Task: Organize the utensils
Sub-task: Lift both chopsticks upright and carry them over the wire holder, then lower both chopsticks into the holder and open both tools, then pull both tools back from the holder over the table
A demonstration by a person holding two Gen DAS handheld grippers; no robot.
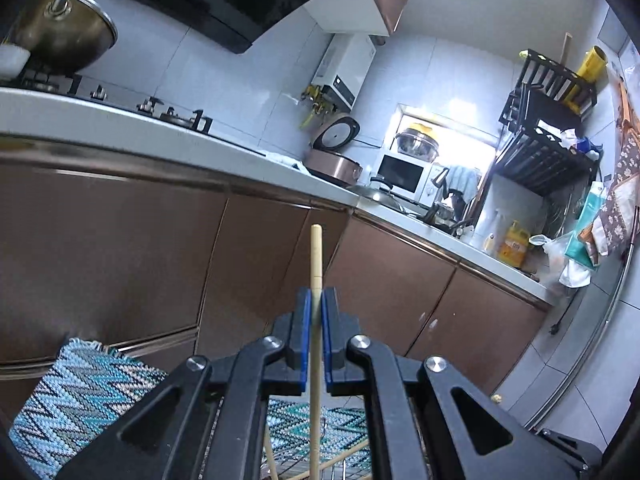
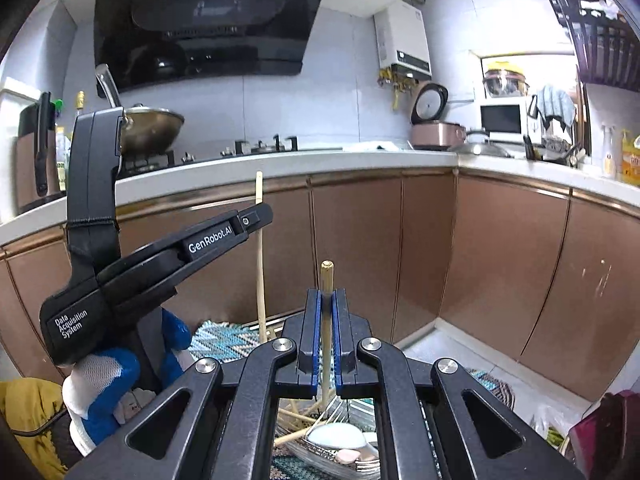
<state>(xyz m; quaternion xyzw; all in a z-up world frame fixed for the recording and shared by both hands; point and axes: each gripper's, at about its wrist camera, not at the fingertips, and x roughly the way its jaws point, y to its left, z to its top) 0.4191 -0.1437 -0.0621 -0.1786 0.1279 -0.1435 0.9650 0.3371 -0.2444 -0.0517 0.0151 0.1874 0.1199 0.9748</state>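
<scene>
My left gripper (image 1: pixel 316 300) is shut on a pale wooden chopstick (image 1: pixel 316 256) that stands upright between its blue pads. In the right wrist view the left gripper (image 2: pixel 256 216) shows at the left, holding that chopstick (image 2: pixel 260 272) vertical. My right gripper (image 2: pixel 327 300) is shut on another wooden chopstick (image 2: pixel 327 276), also upright. Below the right gripper lie several loose chopsticks (image 2: pixel 296 420) and a white spoon (image 2: pixel 336 438) in a wire rack (image 2: pixel 320 456).
Brown cabinet doors (image 2: pixel 360 248) and a white countertop (image 2: pixel 320 158) run ahead. A wok (image 2: pixel 150 128) sits on the stove. A rice cooker (image 2: pixel 436 132) and microwave (image 2: pixel 504 120) stand at the back right. A zigzag-patterned mat (image 1: pixel 84 392) lies below.
</scene>
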